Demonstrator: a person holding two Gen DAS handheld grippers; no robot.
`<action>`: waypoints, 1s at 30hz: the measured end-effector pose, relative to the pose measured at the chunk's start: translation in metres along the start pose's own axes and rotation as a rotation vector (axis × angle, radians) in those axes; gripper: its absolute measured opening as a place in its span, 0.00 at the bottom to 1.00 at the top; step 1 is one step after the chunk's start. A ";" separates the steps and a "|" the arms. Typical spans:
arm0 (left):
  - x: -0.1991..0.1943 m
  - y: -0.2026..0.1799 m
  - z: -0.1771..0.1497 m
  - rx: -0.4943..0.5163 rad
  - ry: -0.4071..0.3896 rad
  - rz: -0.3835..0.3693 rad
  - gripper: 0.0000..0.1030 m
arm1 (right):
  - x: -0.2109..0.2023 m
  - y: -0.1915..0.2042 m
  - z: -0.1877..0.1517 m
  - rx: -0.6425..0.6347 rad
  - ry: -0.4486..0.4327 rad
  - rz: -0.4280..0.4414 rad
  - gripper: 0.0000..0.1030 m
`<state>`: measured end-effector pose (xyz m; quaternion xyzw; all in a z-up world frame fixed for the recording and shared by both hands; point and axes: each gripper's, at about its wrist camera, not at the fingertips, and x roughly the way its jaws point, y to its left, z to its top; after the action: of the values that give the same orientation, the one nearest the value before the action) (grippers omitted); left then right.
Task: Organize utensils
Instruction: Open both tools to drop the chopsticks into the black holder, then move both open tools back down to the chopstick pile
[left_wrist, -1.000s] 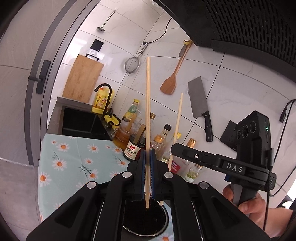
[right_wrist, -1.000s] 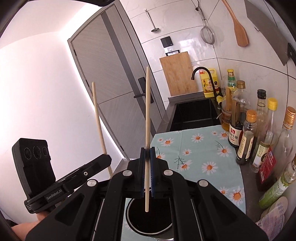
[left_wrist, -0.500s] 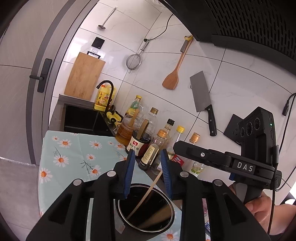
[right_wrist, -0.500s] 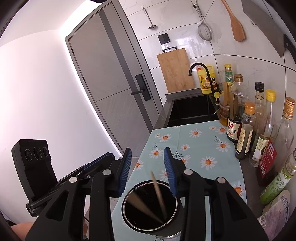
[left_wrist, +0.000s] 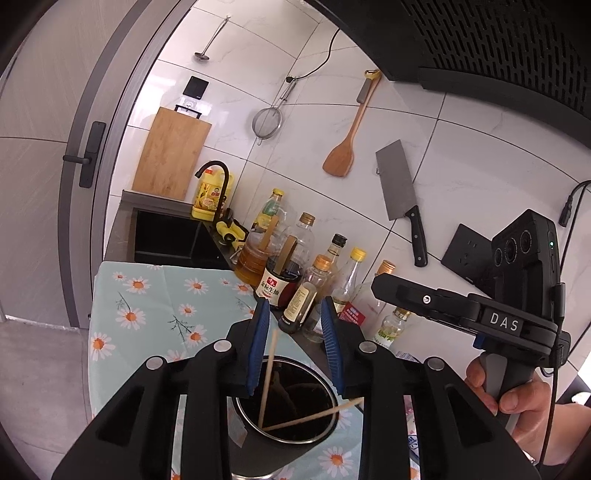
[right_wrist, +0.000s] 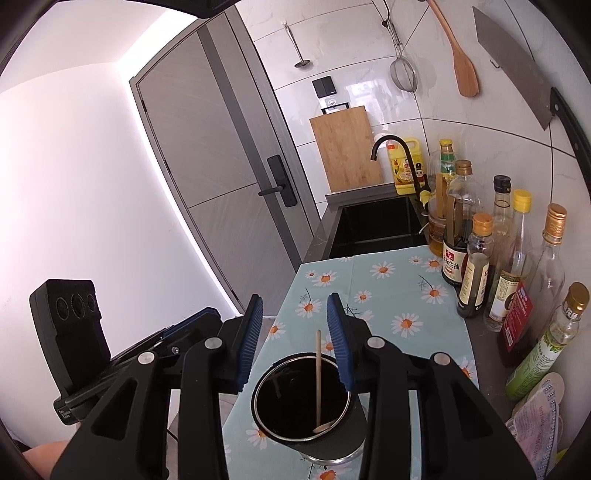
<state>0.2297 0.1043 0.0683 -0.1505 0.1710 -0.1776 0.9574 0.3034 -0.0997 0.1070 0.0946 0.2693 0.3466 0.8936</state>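
A black cylindrical utensil holder (left_wrist: 236, 413) with a metal rim stands on the daisy-print cloth just below both grippers. Two wooden chopsticks rest inside it. In the left wrist view one chopstick (left_wrist: 268, 373) leans up against the far rim and the other chopstick (left_wrist: 314, 417) lies across towards the right rim. The right wrist view shows the holder (right_wrist: 258, 391) with one chopstick (right_wrist: 318, 373) standing nearly upright. My left gripper (left_wrist: 293, 314) hangs open above the holder, its blue pads touching nothing. My right gripper (right_wrist: 295, 306) is open too, over the same holder.
Several sauce and oil bottles (right_wrist: 476, 266) line the wall to the right. Behind the cloth (right_wrist: 399, 291) lie a dark sink (right_wrist: 373, 229) with a black tap, and a cutting board (right_wrist: 345, 147). A cleaver (left_wrist: 399, 184), a wooden spatula (left_wrist: 341, 155) and a strainer (left_wrist: 266, 122) hang on the tiles.
A second ago each gripper was shut on an upright chopstick. Both have opened and the chopsticks have dropped into the holder, where they now rest leaning.
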 end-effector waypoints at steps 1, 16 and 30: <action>-0.003 -0.002 0.000 0.003 0.004 0.005 0.27 | -0.003 0.001 -0.001 -0.005 0.002 -0.003 0.36; -0.044 -0.026 -0.018 0.008 0.292 0.038 0.44 | -0.037 -0.003 -0.042 0.011 0.214 -0.009 0.52; -0.017 -0.023 -0.085 -0.110 0.714 0.102 0.44 | -0.014 -0.042 -0.106 0.190 0.555 -0.010 0.53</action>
<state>0.1757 0.0713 0.0047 -0.1216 0.5109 -0.1615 0.8355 0.2611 -0.1421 0.0088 0.0783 0.5351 0.3282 0.7745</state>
